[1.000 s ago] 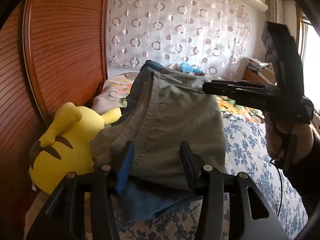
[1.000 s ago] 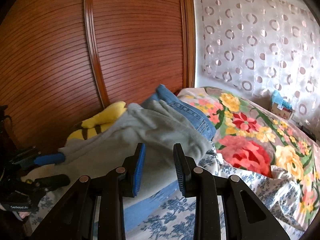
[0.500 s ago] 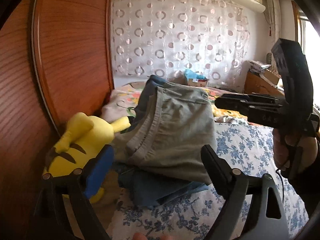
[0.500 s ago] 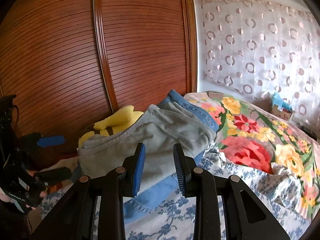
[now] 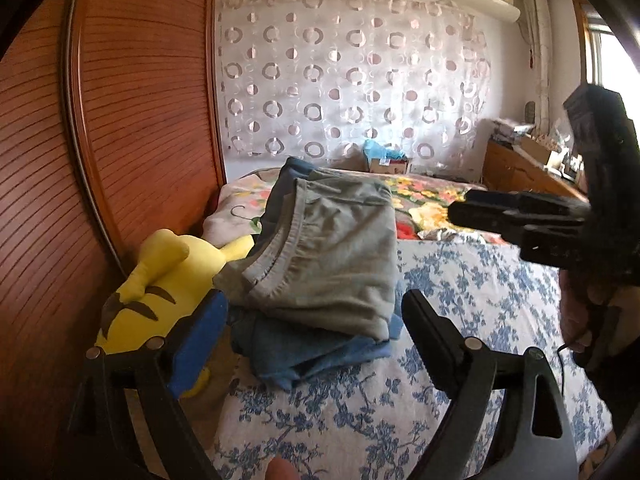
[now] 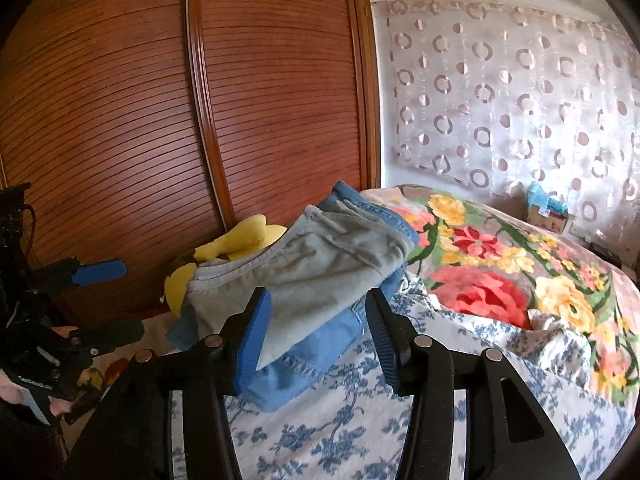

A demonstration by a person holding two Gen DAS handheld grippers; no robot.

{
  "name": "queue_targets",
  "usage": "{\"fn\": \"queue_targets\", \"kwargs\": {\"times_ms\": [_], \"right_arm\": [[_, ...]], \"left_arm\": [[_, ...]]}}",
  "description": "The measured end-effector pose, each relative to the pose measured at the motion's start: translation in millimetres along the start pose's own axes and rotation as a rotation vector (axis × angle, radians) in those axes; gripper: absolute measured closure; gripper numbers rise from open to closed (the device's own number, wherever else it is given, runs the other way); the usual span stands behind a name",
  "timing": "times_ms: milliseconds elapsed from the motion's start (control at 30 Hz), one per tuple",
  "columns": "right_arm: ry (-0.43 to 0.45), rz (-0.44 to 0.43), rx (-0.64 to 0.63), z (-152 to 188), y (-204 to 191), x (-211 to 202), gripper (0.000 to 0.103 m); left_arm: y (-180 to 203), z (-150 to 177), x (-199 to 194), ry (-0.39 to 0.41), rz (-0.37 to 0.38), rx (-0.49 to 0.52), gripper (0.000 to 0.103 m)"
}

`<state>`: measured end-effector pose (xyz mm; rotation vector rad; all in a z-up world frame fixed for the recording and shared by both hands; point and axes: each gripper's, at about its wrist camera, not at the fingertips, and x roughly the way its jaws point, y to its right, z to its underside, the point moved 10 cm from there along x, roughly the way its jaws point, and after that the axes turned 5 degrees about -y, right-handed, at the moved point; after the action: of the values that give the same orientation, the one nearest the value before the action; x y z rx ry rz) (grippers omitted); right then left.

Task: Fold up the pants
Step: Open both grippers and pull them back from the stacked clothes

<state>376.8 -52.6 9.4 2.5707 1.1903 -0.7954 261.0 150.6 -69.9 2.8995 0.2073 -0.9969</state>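
Folded grey pants (image 5: pixel 328 256) lie on top of folded blue jeans (image 5: pixel 312 352) at the left side of the bed. My left gripper (image 5: pixel 314 304) hangs a short way in front of the stack, open wide, with nothing between its fingers. To the right, my right gripper (image 5: pixel 460 210) is held level by a hand, clear of the cloth. In the right wrist view the grey pants (image 6: pixel 332 264) and the jeans (image 6: pixel 296 364) lie just beyond my right gripper (image 6: pixel 318 298), whose jaws are opening with nothing between them. The left gripper (image 6: pixel 116 300) shows at the left edge.
A yellow plush toy (image 5: pixel 160 292) lies between the stack and the wooden wardrobe doors (image 5: pixel 140 120). The bed has a blue-flowered sheet (image 5: pixel 460 300) and a bright floral blanket (image 6: pixel 500 272) behind. A wooden cabinet (image 5: pixel 520 172) with clutter stands at the far right.
My left gripper let go of the grey pants' near edge, opened wide and drew back. The right gripper pulled back from the stack and its jaws spread wider.
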Motion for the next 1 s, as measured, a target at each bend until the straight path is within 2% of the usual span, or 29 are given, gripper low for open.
{"fn": "queue_targets", "kwargs": {"times_ms": [667,1000], "right_arm": [[0.046,0.123,0.074,44,-32,-86,0.042],[0.074,0.206,0.142,66,-40,-119,0.027]], "left_arm": [[62,32,-45,0.000,0.111,0.067,0.014],[93,43,-77,0.023,0.155,0.105,0.014]]}}
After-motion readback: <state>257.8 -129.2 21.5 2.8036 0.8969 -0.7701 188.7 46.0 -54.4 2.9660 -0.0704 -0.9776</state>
